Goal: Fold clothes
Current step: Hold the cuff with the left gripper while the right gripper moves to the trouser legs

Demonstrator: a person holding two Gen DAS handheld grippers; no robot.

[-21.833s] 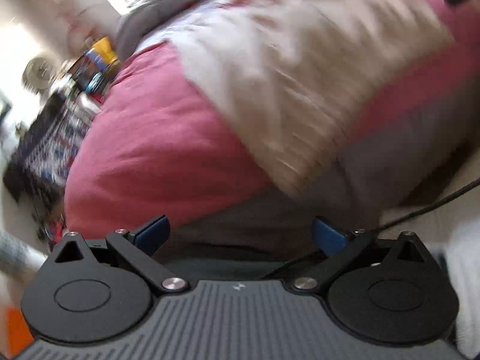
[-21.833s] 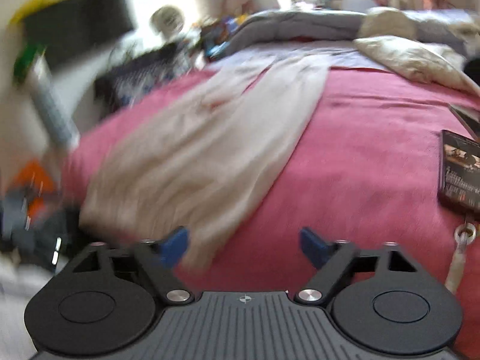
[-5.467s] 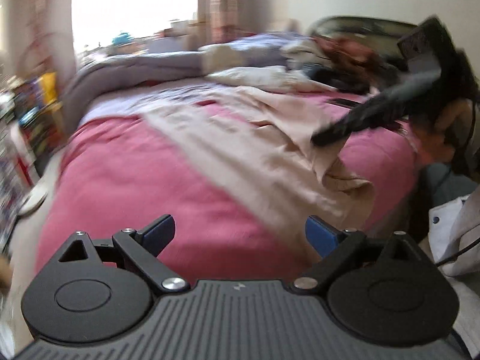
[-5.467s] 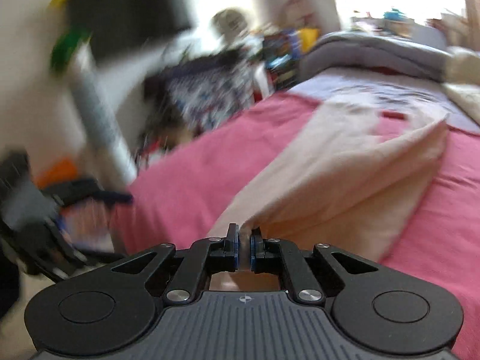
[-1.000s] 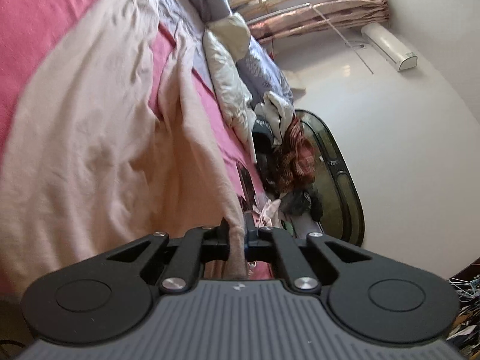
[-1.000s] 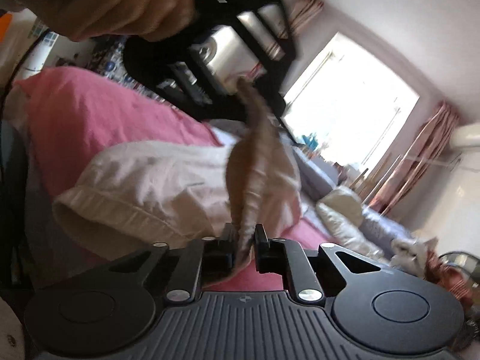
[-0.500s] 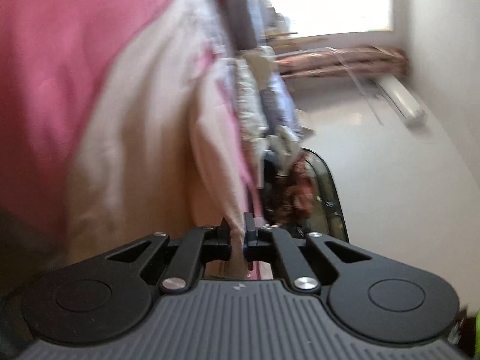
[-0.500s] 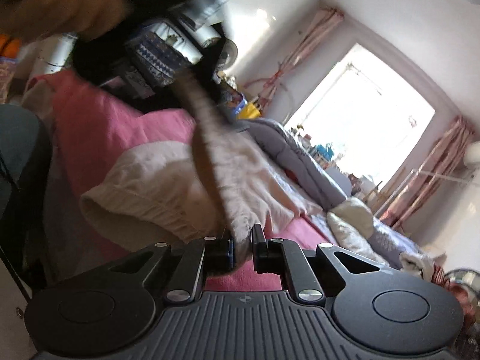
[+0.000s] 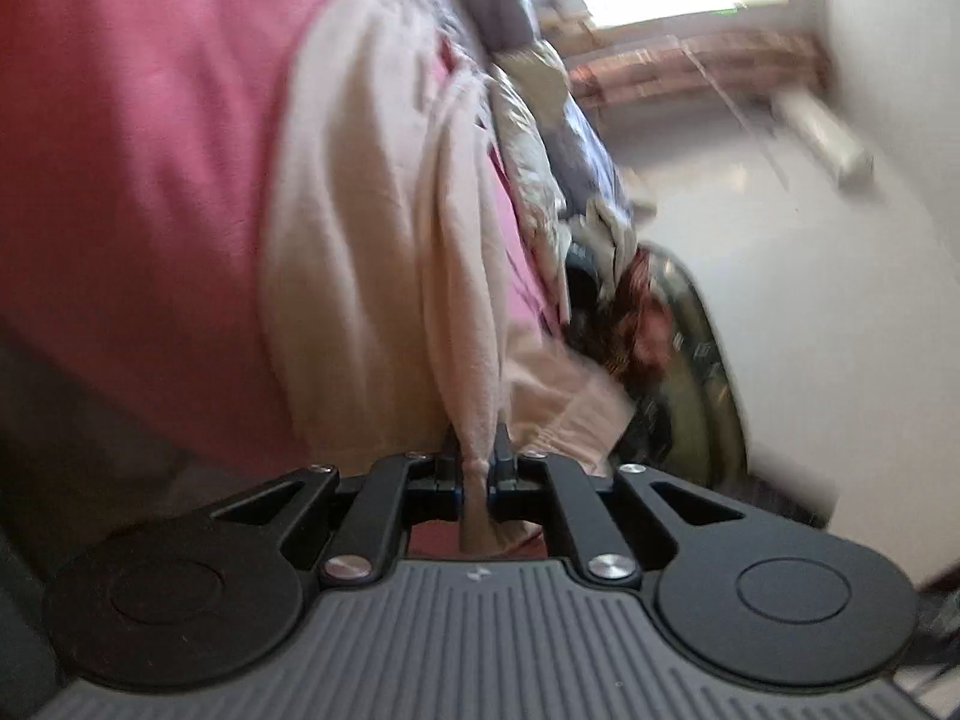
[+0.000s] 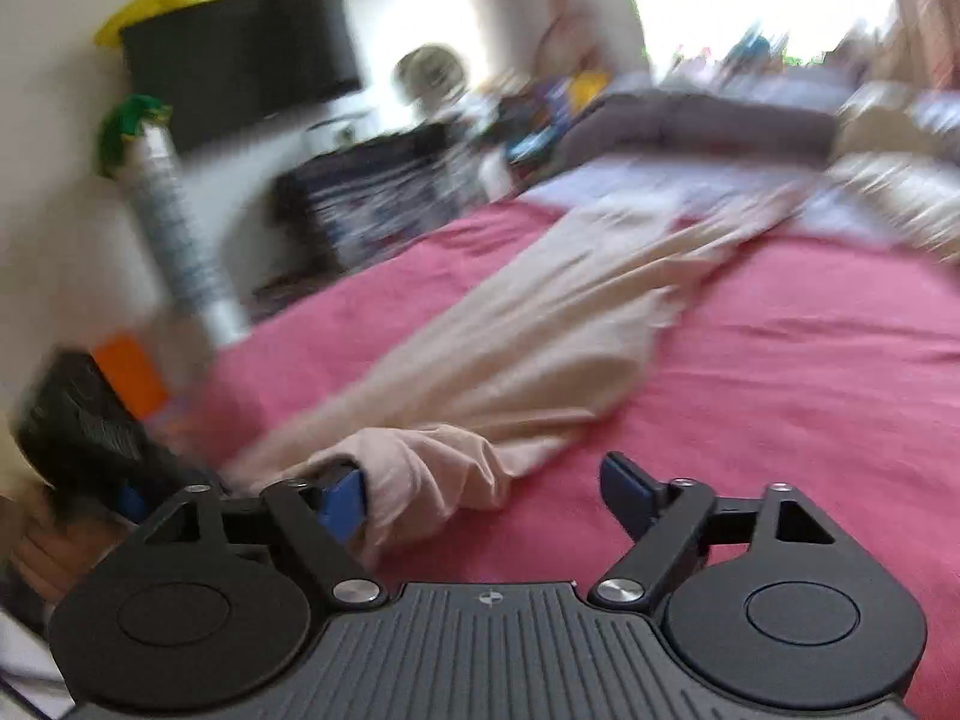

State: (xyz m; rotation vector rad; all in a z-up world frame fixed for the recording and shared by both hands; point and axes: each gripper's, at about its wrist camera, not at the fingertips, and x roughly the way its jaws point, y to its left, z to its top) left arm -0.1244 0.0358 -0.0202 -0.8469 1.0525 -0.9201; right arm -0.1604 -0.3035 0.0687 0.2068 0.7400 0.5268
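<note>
A long beige garment [image 10: 540, 324] lies stretched along the pink bedspread [image 10: 810, 372], its near end bunched in folds by the bed's near edge. My right gripper [image 10: 483, 495] hangs over that near end with its jaws opening; the bunched cloth rests against the left blue pad, and the right pad is clear of it. In the left wrist view my left gripper [image 9: 476, 477] is shut on a pinched ridge of the same beige garment [image 9: 360, 228], which runs away from the fingers across the pink bedspread [image 9: 132, 138].
My other gripper, held by a hand [image 10: 42, 546], shows at the far left of the right wrist view. A grey duvet [image 10: 690, 114] and pillows lie at the bed's far end. Dark boxes [image 10: 372, 192] and a white tube [image 10: 180, 228] stand left of the bed. A heap of clothes [image 9: 636, 312] lies against the headboard.
My right gripper let go of the beige cloth, opened wide and swung round to look down the bed. My left gripper kept its hold and sank a little.
</note>
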